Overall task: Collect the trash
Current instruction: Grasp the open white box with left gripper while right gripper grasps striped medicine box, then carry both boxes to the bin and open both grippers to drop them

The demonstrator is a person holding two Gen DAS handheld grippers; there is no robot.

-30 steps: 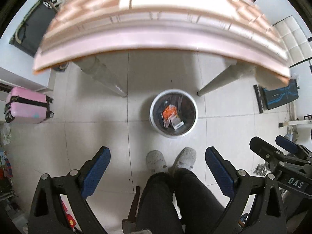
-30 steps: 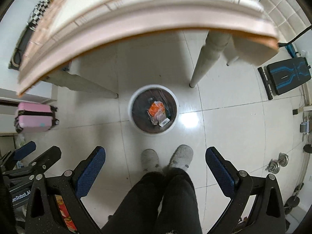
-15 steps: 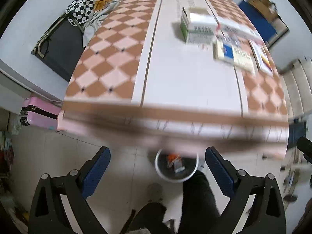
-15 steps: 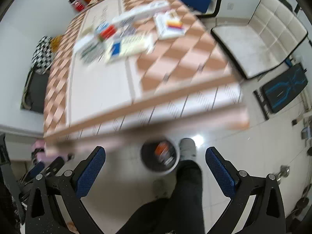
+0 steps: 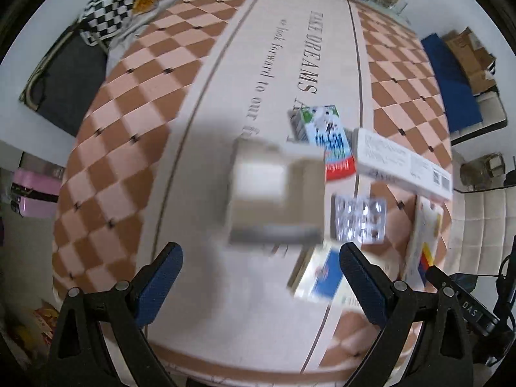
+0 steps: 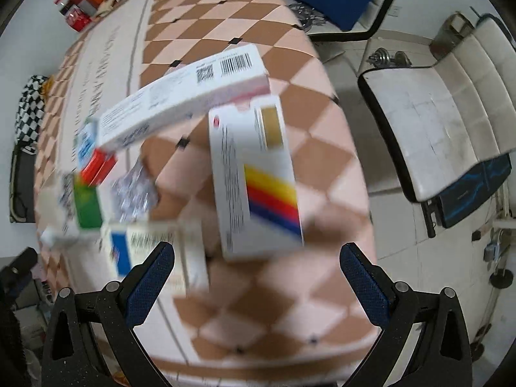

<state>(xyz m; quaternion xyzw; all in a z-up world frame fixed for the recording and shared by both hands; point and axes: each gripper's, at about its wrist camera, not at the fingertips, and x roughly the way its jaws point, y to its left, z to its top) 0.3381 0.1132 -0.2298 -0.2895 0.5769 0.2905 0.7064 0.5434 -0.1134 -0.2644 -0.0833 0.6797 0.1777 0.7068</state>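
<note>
Both grippers, left [image 5: 258, 277] and right [image 6: 256, 277], spread wide and empty above the checkered tablecloth [image 5: 129, 148]. Nearest the right: a flat white cardboard box with rainbow stripes [image 6: 258, 174], near the table's right edge. Probably light, stiff but crushable; best pinched across the narrow width.

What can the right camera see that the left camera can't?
Only the right wrist view shows the barcode end of the long white box, the white padded chair and the dumbbell on the floor. Only the left wrist view shows the printed words on the tablecloth and the pink suitcase. Both show the rainbow-striped box, the silver pill blister pack, the checkered cloth and an open, empty gripper: right gripper, left gripper.
</note>
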